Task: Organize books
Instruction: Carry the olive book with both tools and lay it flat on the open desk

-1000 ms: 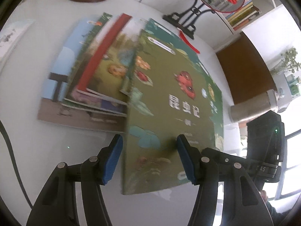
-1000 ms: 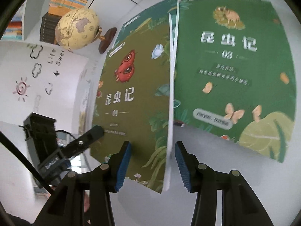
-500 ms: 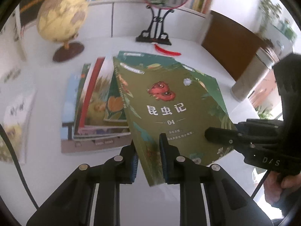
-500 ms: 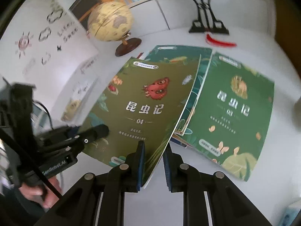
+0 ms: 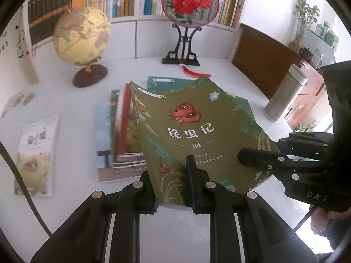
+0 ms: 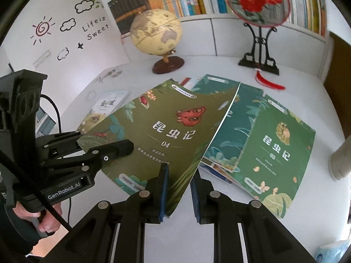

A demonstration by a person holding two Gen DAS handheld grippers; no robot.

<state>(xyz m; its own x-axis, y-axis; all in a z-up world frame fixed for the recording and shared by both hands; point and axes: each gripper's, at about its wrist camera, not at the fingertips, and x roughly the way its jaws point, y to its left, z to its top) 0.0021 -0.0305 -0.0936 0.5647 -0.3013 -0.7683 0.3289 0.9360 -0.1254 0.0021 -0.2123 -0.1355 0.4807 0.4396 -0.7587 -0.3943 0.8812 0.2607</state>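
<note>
Both claws were clamped on the olive "04" book (image 5: 197, 131): left gripper (image 5: 173, 188) and right gripper (image 6: 178, 188) each pinching its near edge, lifted off the white table (image 5: 72, 100).

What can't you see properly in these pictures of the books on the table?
- Books under the olive book 04: in the left wrist view it covers most of their covers, and the pile is blurred.
- Teal book: in the right wrist view its title is hidden by the lifted book and book 03.
- Small print on book 04: too tiny to read.
- Bottle: cut off by the right wrist view's edge.
</note>
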